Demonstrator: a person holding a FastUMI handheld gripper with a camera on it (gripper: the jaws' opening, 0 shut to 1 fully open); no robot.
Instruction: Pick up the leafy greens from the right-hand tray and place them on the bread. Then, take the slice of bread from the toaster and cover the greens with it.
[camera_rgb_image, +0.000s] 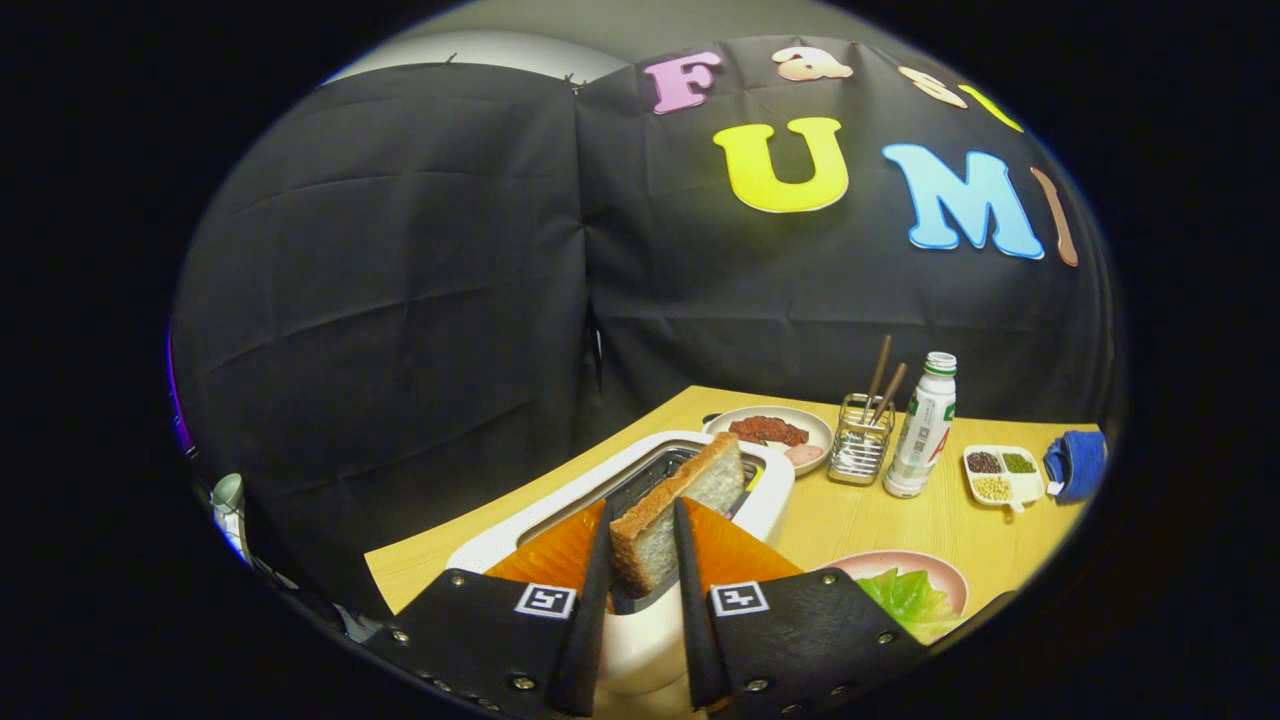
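Bread slice being gripped above the toaster.

The slice of bread (672, 520) is being clamped between both fingers of the hand-held gripper (642, 545), directly over the white toaster (770, 500) on the worktop (880, 520). The leafy greens (908, 598) are lying on a pink plate (945, 570) just right of the fingers.

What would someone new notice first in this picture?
First, the bread slice pinched between the gripper fingers, right over the white toaster. Next, the greens on a pink plate beside the fingers, then the bottle and holder beyond the toaster.
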